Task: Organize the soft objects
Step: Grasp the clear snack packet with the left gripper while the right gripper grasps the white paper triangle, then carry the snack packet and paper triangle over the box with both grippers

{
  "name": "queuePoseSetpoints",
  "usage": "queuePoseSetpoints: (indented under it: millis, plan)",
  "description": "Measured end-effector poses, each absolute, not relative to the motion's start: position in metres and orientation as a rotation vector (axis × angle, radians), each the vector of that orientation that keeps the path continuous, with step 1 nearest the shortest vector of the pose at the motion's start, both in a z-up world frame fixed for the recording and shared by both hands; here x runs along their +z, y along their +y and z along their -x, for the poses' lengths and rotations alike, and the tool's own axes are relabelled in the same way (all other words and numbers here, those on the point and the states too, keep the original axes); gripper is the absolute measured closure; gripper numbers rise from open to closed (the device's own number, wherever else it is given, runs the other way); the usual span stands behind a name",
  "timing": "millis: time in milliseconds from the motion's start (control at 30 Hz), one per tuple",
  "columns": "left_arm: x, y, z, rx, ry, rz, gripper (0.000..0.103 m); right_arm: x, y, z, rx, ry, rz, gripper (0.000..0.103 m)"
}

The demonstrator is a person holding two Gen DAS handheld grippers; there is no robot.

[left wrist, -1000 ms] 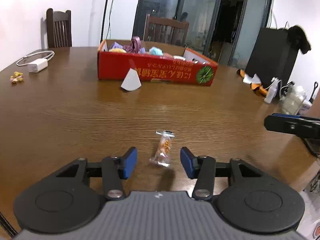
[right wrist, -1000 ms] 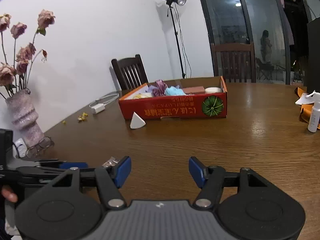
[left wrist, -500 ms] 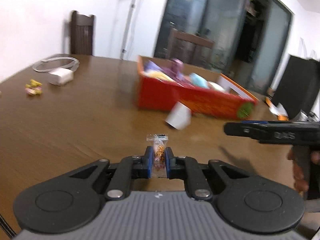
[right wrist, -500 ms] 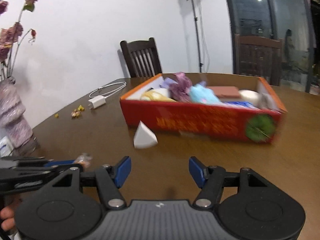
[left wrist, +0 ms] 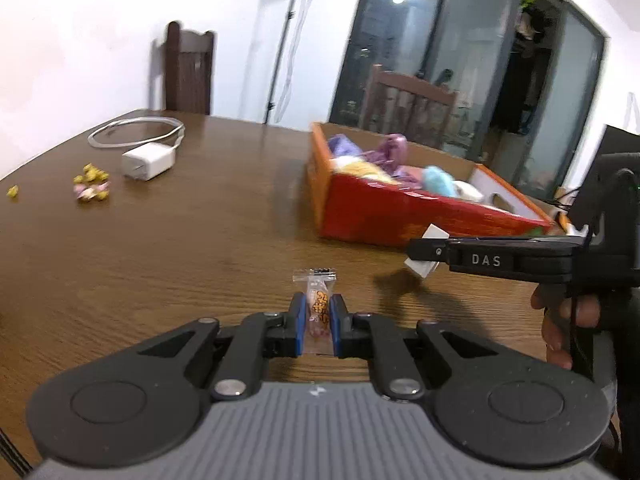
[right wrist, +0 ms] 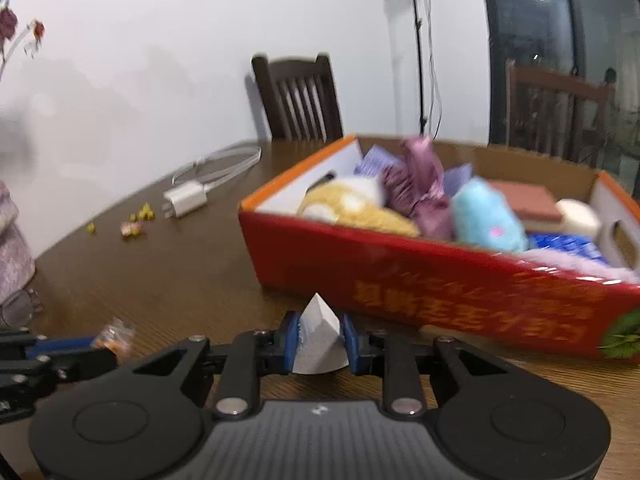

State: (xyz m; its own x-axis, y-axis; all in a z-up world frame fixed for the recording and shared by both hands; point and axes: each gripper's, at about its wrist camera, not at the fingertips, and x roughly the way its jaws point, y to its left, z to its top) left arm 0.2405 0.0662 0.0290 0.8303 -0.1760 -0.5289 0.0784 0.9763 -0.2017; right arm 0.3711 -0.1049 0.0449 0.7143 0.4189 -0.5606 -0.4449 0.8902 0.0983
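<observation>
Both tools now grip: left [left wrist: 317, 326] the candy [left wrist: 318, 312], right [right wrist: 319, 340] seemingly closing on the cone [right wrist: 318, 340].

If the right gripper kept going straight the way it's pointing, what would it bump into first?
Most likely the red box. The right gripper, its jaws closing on a white cone, points at the box's near wall just ahead. Depth is hard to judge, but nothing else shows in between.

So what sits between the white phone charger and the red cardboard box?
Only bare brown wooden table between the white phone charger and the red cardboard box, in both wrist views.
</observation>
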Motion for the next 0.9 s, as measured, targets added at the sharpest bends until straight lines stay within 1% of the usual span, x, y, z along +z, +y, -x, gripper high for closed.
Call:
queuePoseSetpoints:
  millis: [200,367,567,733,900]
  plan:
    - [0.035,0.017,-0.217,-0.268,0.586,0.136,0.09,0.061,-0.165,-0.313,0.427,0.568,-0.077,0.079]
    - [0.041,-0.021,-0.193,-0.351,0.578,0.111,0.09,0.07,-0.213,-0.248,0.35,0.531,-0.082,0.079]
    - [0.06,-0.06,-0.171,-0.412,0.546,0.044,0.09,0.082,-0.26,-0.183,0.287,0.447,-0.12,0.079]
    - [0.08,-0.081,-0.152,-0.443,0.496,0.006,0.09,0.086,-0.286,-0.15,0.26,0.385,-0.175,0.079]
    - [0.085,-0.087,-0.144,-0.436,0.474,0.011,0.09,0.088,-0.303,-0.138,0.263,0.367,-0.194,0.079]
